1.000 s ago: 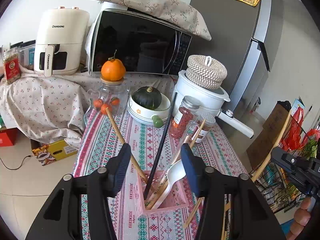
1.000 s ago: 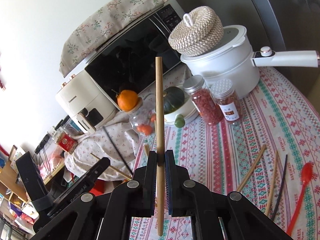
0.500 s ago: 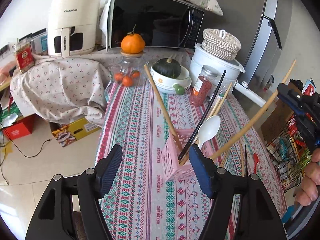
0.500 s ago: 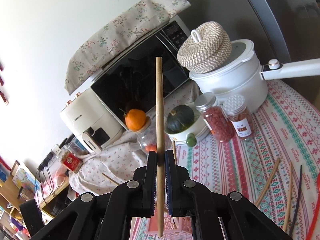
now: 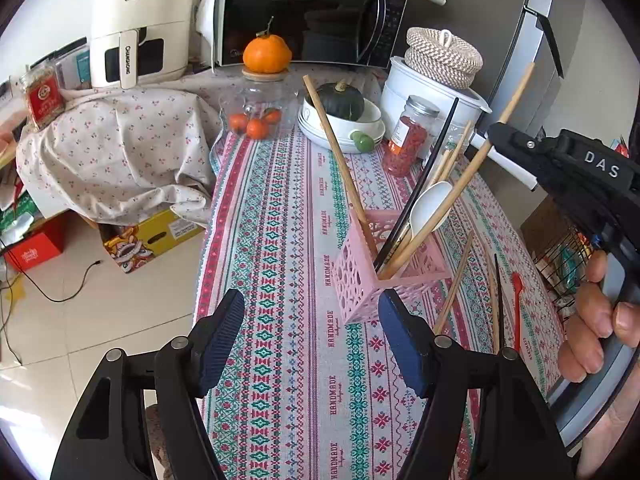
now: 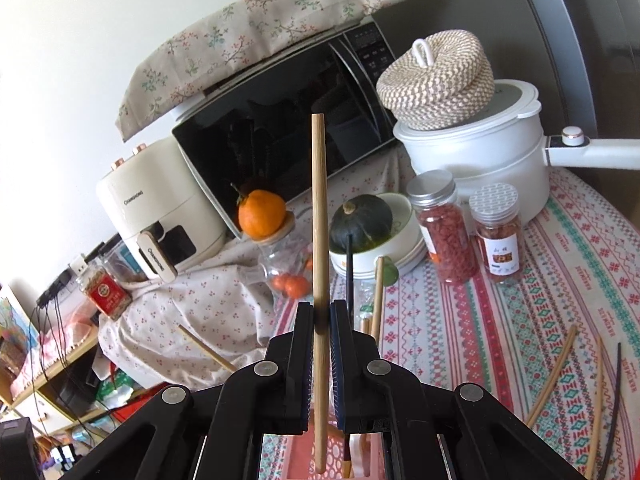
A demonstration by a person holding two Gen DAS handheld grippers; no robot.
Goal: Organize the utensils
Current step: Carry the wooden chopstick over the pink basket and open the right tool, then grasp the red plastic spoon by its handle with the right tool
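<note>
Right gripper (image 6: 321, 316) is clamping a wooden chopstick (image 6: 319, 216), lowering it into the pink basket (image 5: 362, 280); left gripper (image 5: 312, 344) is hanging wide, empty; several utensils are already standing inside, loose chopsticks (image 5: 454, 280) and red spoon (image 5: 517, 312) are waiting on the tablecloth (image 5: 280, 240)

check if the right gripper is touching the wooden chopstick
Touching. The right wrist view shows the right gripper with both pads pressed against the upright wooden chopstick, no gap on either side.
</note>
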